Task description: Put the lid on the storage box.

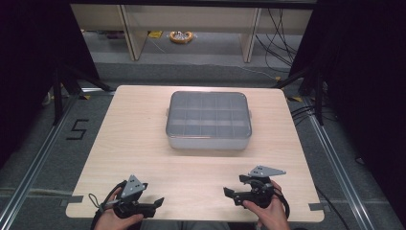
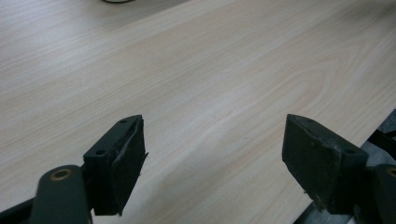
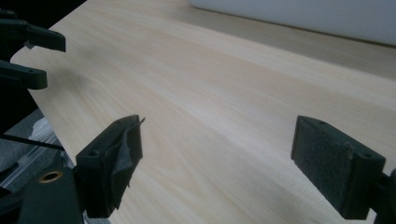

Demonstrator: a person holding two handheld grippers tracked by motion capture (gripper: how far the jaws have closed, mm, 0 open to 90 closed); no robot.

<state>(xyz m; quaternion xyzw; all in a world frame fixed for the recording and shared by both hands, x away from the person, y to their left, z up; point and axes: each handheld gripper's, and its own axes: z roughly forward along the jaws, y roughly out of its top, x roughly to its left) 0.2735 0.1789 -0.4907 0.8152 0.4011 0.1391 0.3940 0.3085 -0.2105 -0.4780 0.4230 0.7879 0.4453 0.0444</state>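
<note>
— While both hands sat at the bottom edge of the high view, what was each one doing?

— The left gripper (image 1: pixel 155 203) lay at the lower left of the frame, held in the person's left hand (image 1: pixel 112 218), its tips pointing toward the right side of the picture. The right gripper (image 1: pixel 229 194) lay at the lower right, in the right hand (image 1: pixel 270 211), its tips pointing left. They faced each other, well apart, with bare table (image 1: pixel 143 143) between them.

— How far open were they?

— Both were spread wide and gripped nothing. In the left gripper view the two black jaws stood at the lower left and lower right of the frame with only pale wood grain in the gap. The right gripper view showed the same wide gap over bare wood; the left gripper's (image 3: pixel 28 58) tips showed at its upper left edge.

— And the box?

— The box (image 1: pixel 208 120) sat in the middle of the high view, on the far half of the table, well apart from both grippers. It was grey, with a clear lid closed over rows of small compartments. Whether they held anything I could not tell. Its pale side (image 3: pixel 299 14) ran along the top edge of the right gripper view.
</note>
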